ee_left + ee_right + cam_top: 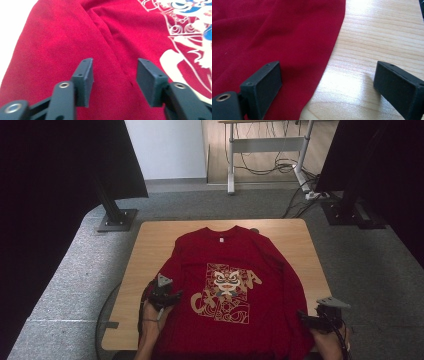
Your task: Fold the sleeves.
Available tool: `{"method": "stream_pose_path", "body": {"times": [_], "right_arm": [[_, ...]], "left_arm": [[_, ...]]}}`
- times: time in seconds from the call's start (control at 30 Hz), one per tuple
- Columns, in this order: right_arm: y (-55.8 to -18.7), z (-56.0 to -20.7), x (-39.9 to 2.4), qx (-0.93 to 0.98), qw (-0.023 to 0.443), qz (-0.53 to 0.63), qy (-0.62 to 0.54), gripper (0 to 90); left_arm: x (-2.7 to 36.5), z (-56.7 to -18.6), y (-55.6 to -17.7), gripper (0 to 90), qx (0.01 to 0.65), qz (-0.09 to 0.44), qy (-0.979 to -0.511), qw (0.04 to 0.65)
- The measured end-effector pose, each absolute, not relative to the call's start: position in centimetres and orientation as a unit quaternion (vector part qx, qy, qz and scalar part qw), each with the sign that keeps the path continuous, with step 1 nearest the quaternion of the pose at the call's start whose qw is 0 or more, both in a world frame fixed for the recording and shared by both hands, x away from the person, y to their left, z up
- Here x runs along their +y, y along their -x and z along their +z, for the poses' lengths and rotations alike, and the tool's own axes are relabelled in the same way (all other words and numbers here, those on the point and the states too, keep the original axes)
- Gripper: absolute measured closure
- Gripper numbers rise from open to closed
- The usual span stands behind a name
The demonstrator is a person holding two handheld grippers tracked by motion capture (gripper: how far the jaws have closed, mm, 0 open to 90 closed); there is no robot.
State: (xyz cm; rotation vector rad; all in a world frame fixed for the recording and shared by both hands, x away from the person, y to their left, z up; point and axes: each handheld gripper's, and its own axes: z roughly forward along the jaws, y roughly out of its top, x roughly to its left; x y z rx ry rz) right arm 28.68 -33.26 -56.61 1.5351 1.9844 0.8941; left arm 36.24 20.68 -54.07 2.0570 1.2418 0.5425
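On the wooden worktop (150,240) a red long-sleeve shirt (235,265) lies flat, face up, collar at the far edge, hem hanging off the near edge toward the person. Front carries a gold and white lion-mask print (226,292). Both sleeves lie folded down along the body sides.

Left claw (172,296) sits over the shirt's left sleeve, near the print's left edge. Left gripper view: jaws about half apart, straddling the seam fold (113,50) where sleeve meets body; red cloth lies under and between the fingers (85,75), but the pads don't pinch it. Print shows at that view's right side.

Right claw (306,319) is at the shirt's right edge near the front right corner of the worktop. Right gripper view: jaws wide, 1 finger (263,87) over the red fabric, the other (399,87) over bare wood, shirt edge (329,57) running between them. Nothing gripped.

Person's forearms enter from the bottom of the high view, 1 per gripper
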Motion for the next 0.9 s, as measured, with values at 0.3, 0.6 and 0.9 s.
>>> {"method": "stream_pose_path", "body": {"times": [0.3, 0.6, 0.9], "right_arm": [[-28.7, -56.6, -33.3, 0.724, 0.237, 0.326, -0.56, 7.7], [-28.7, -56.6, -33.3, 0.724, 0.237, 0.326, -0.56, 7.7], [-28.7, -56.6, -33.3, 0.724, 0.237, 0.326, -0.56, 7.7]], "left_arm": [[21.0, -53.8, -36.3, 77.6, 0.481, 0.201, -0.786, 0.332], [21.2, -52.4, -35.7, 88.1, 0.468, 0.206, -0.783, 0.355], [20.3, -49.4, -35.0, 88.2, 0.44, 0.2, -0.772, 0.413]]}}
